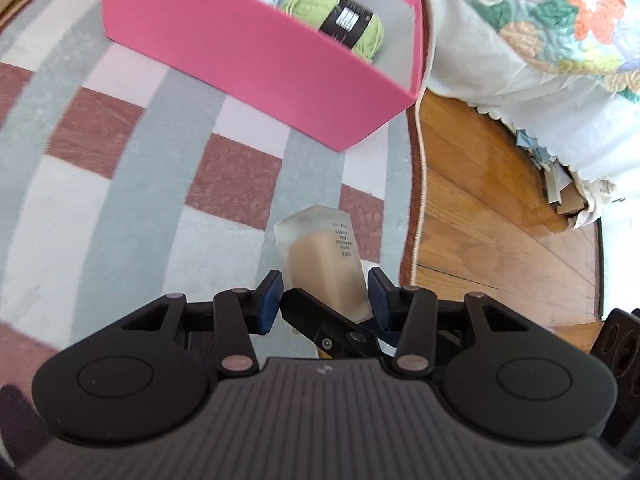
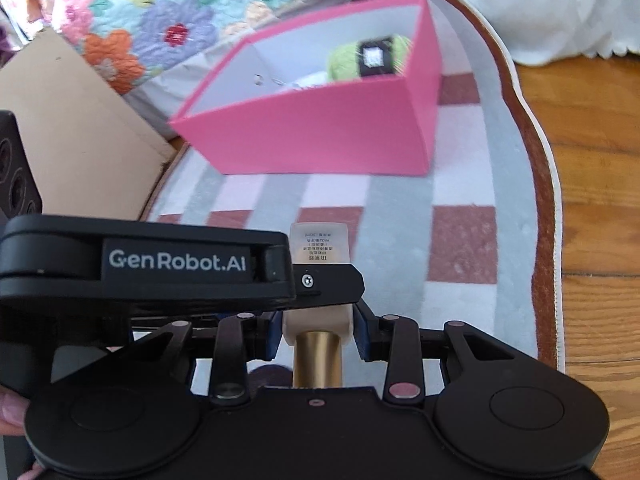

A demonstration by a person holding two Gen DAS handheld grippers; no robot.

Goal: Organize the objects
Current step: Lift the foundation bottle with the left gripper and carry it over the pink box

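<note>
The frosted foundation bottle (image 2: 320, 248) is off the floor, pinched by the right tongs (image 2: 318, 336) on its flat sides just ahead of the gold cap (image 2: 318, 360). Its long axis runs along the fingers: cap back toward the right wrist, square base pointing forward and down at the rug (image 1: 120, 200).

It looks like thick glass, so I judge it small but dense, rigid, smooth enough to slip and liable to crack if dropped. The flat opposite faces near the shoulder are the sound place to grip, not the round cap.

The left tongs (image 1: 326, 300) reach in from the left, across the right pair. Their blue pads (image 1: 270, 300) flank the same bottle, spread and seemingly just clear of its sides, so they carry nothing.

Ahead of both tongs, well apart from the bottle, stands an open pink box (image 1: 240, 60) holding a green yarn ball (image 1: 336, 12). Wooden floor (image 1: 480, 220) lies right of the left tongs.
</note>
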